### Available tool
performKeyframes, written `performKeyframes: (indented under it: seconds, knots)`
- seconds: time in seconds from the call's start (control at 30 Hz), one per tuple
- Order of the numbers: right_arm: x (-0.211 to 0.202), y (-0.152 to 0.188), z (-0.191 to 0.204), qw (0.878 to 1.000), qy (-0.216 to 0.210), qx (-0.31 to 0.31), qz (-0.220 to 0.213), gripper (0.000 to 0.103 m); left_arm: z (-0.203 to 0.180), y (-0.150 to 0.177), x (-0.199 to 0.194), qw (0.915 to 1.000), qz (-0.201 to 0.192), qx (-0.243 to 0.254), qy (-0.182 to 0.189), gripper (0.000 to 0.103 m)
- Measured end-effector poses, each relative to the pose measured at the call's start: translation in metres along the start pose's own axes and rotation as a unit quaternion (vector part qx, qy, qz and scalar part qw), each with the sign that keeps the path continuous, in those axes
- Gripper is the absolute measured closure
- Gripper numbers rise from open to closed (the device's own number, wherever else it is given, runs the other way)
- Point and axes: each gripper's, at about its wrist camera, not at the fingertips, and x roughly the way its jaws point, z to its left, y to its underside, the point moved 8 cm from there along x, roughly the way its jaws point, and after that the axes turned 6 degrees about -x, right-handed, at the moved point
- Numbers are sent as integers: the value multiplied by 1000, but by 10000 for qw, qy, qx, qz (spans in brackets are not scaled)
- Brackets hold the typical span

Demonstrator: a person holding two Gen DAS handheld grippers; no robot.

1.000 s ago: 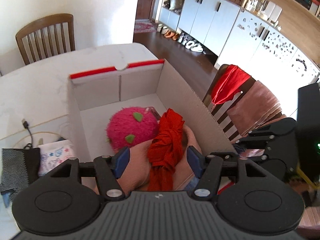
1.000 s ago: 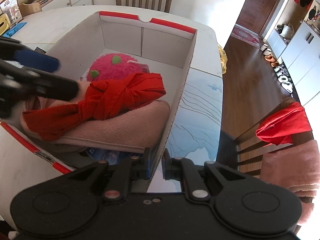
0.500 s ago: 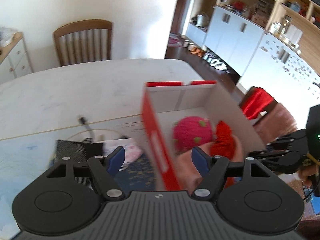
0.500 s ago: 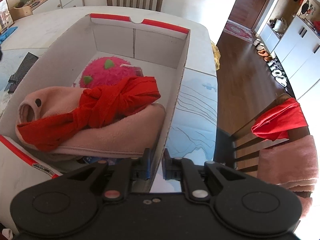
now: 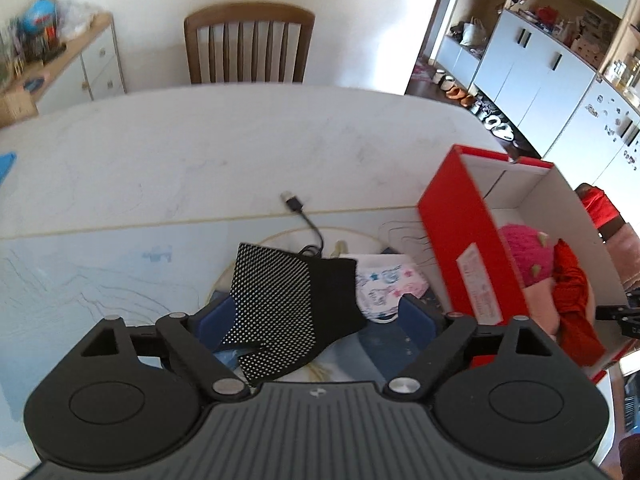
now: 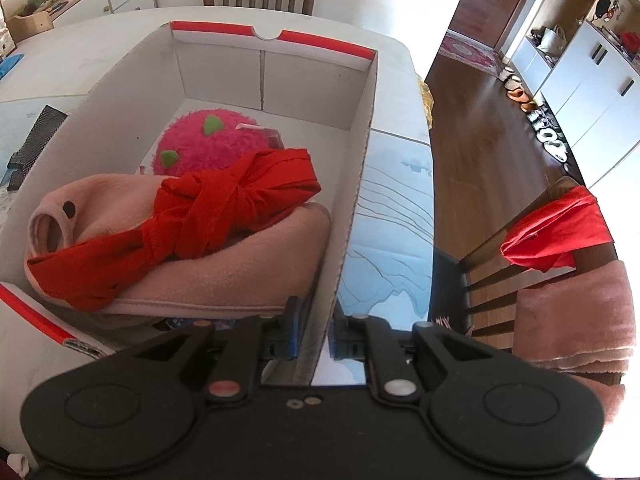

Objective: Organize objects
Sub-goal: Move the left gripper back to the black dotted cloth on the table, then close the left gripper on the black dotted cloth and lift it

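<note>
In the left wrist view my left gripper (image 5: 316, 314) hangs over the table with its jaws wide and still opening. A black white-dotted cloth (image 5: 280, 292) lies flat between the fingers, and they do not touch it. A small white patterned cloth (image 5: 384, 288) lies beside it. To the right stands the red and white cardboard box (image 5: 460, 216). It holds a pink plush (image 6: 208, 144), a knotted red cloth (image 6: 224, 208) and a pink fleece (image 6: 240, 272). My right gripper (image 6: 316, 334) is shut on the near right wall of the box (image 6: 360, 152), its jaws just starting to ease.
A black cable (image 5: 296, 204) runs across the table behind the cloths. A wooden chair (image 5: 248, 44) stands at the far side. Another chair (image 6: 556, 232), draped with red and pink fabric, is close to the right of the box. The table edge drops to a wooden floor there.
My left gripper has left the box, swung left over the table and spread its jaws wider. The red cloth stays on the fleece in the box. The right gripper has kept its place on the wall.
</note>
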Motion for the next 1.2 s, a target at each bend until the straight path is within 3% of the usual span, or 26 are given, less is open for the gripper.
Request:
performKeyframes:
  seconds: [0.07, 0.47, 0.9, 1.0, 1.07, 1.2]
  knots:
    - [0, 0, 0, 10000, 17, 6, 15, 90, 8, 0, 11, 9999, 24, -91, -46, 2]
    - [6, 3, -1, 9998, 96, 41, 171, 90, 34, 2, 82, 9980, 189, 105, -599, 2]
    - [9, 4, -1, 9996, 98, 22, 254, 90, 46, 9, 105, 9975, 240, 28, -664, 3]
    - [10, 4, 0, 9996, 92, 10, 259, 90, 45, 10, 104, 9973, 194, 78, -707, 14]
    - [10, 4, 0, 9996, 80, -9, 255, 90, 44, 11, 104, 9977, 217, 71, -646, 31]
    - [10, 4, 0, 9996, 76, -27, 256, 90, 39, 12, 99, 9984, 157, 73, -533, 51]
